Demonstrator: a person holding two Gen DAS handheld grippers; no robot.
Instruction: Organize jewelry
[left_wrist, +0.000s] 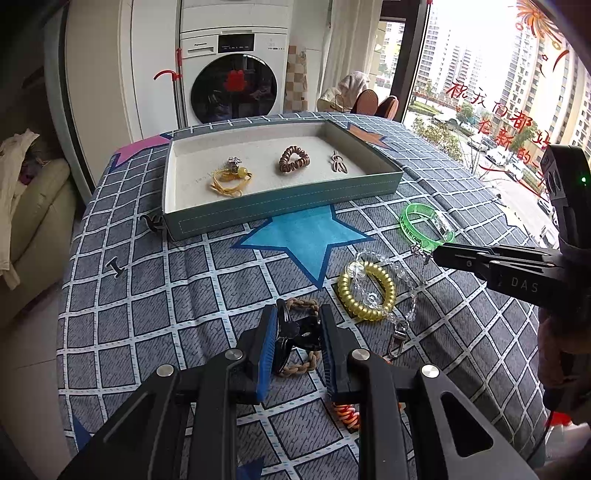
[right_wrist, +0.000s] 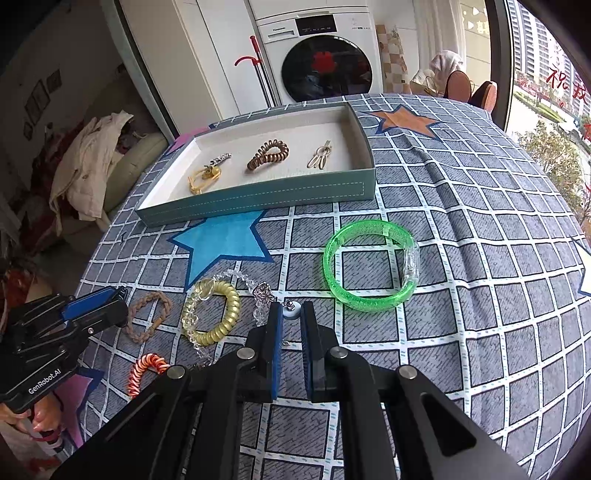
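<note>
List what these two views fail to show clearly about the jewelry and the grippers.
- Left wrist view: the left gripper surrounds a black clip; its fingers cover the clip's sides, so contact is unclear.
- Left wrist view: the orange coil tie is mostly hidden behind the gripper body.
- Right wrist view: the right gripper frames a small pale pendant; its lower part is hidden.
- Both views: the silver charm in the tray is too small to identify.

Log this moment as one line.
left gripper: shut on black plastic claw clip | right gripper: fingers flank small white pendant on silver chain, grip unclear | teal rectangular tray: holds brown spiral hair tie
</note>
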